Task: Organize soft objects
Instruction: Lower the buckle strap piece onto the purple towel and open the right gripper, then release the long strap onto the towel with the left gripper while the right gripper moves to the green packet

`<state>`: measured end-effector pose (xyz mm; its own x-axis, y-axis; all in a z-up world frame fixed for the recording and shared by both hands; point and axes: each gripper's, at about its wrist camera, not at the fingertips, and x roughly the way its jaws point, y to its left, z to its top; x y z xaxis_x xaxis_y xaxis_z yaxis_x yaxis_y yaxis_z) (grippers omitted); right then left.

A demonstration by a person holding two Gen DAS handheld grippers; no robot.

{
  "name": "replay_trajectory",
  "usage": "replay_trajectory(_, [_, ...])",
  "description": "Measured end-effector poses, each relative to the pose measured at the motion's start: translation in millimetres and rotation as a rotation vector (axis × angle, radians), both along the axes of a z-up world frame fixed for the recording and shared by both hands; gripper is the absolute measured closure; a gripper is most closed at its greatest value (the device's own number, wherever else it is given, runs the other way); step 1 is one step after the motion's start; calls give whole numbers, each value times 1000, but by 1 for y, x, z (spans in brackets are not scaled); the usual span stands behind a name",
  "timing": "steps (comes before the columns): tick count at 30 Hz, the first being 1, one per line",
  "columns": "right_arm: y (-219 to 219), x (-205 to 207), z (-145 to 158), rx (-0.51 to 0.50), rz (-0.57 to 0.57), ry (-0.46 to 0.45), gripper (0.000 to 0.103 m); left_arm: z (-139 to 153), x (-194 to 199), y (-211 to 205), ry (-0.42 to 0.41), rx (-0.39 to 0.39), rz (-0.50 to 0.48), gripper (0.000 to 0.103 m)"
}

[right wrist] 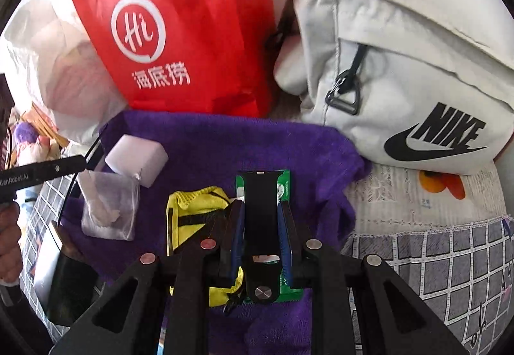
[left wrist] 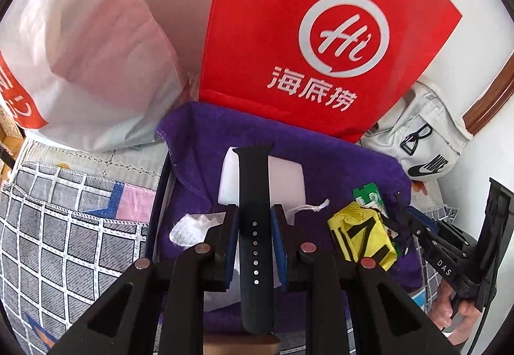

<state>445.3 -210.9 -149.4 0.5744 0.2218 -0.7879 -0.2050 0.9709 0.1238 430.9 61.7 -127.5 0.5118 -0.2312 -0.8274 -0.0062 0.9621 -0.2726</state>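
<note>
Room to move is tight: the purple towel (left wrist: pixel 321 162) is hemmed along its far edge by a red paper bag (left wrist: pixel 321 33), with a white plastic bag (left wrist: pixel 80 65) to the left and a grey Nike bag (right wrist: pixel 401 81) to the right, and only the grey checked cloth (left wrist: pixel 64 242) lies bare at either side.

The left gripper (left wrist: pixel 255 220) reaches forward over the towel's middle, its blue-padded fingers pinching a black perforated watch strap (left wrist: pixel 255 226) that runs lengthwise between them, its far end lying across a white foam block (left wrist: pixel 289 178). The right gripper (right wrist: pixel 261 213) points the same way, just right of it, clamped on a second black strap piece (right wrist: pixel 261 204) with a metal stud near its bottom end.

Beneath that strap sits a green packet (right wrist: pixel 284 184), touching a yellow mesh pouch (right wrist: pixel 196 213) on its left. A clear plastic bag (right wrist: pixel 109 210) holding something white lies further left, beside the foam block.
</note>
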Motion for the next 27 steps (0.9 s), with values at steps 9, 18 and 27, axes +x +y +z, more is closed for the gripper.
replay_trajectory(9, [-2,6,-14,-1,1,48,82,-20,7,1,48,-25,-7,83])
replay_trajectory(18, [-4,7,-16,46,5,69,71,-25,7,6,63,-48,0,83])
replay_trajectory(27, [1,-10,7,7,9,5,50,-7,-5,11,48,-50,9,78])
